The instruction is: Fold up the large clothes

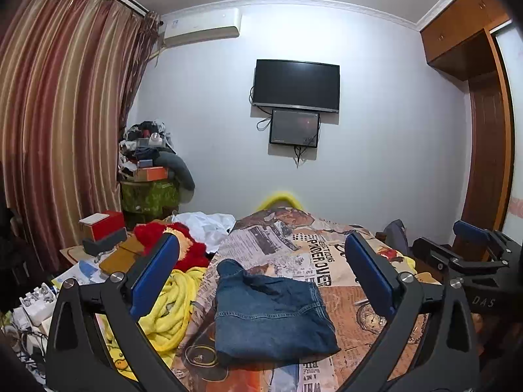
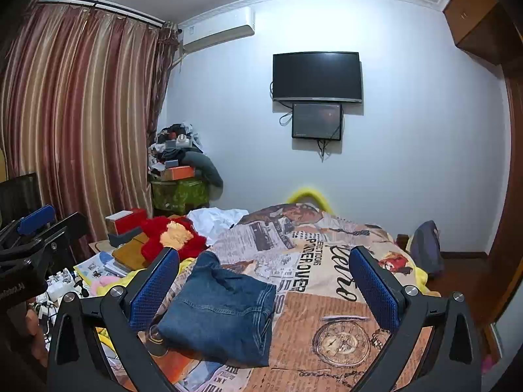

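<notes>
— How are the folded jeans (image 1: 271, 313) placed?
— Laid flat on the bed (image 1: 353, 313), long axis running away towards the wall.
— And the tools?
— Left tool (image 1: 261, 281) and right tool (image 2: 264, 290) are held nearly level, jaws spread wide, nothing gripped.

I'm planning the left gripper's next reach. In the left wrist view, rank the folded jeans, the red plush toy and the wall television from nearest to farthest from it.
1. Folded jeans: on the bedspread, straight ahead of the open left gripper.
2. Red plush toy: farther back, off to the left.
3. Wall television: on the far wall, high up.
</notes>
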Motion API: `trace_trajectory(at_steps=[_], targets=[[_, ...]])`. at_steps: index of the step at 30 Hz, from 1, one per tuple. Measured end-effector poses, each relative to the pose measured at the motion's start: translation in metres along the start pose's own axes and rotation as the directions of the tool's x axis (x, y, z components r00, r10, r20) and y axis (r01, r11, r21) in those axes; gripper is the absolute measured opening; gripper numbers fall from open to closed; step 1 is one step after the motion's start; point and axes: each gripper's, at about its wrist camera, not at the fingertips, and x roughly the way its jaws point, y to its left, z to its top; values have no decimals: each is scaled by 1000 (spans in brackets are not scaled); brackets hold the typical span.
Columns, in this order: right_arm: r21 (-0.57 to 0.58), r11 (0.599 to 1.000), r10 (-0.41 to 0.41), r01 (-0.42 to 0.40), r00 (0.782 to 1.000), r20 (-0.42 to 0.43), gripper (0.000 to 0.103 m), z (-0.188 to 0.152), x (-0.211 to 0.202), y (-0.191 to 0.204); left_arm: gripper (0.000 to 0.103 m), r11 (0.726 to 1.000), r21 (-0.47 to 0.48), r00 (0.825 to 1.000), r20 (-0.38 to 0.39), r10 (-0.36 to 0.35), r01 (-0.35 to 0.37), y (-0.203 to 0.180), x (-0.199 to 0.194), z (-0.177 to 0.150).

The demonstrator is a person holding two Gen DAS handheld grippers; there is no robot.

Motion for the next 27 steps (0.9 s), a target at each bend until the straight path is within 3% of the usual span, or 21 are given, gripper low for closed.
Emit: trace_trajectory(at_steps=[27], targets=[[8,1000,11,-11,1000,-16,103,-3,4,-2,102,1000,-5,1000,-21,-6,6,2,5,-7]])
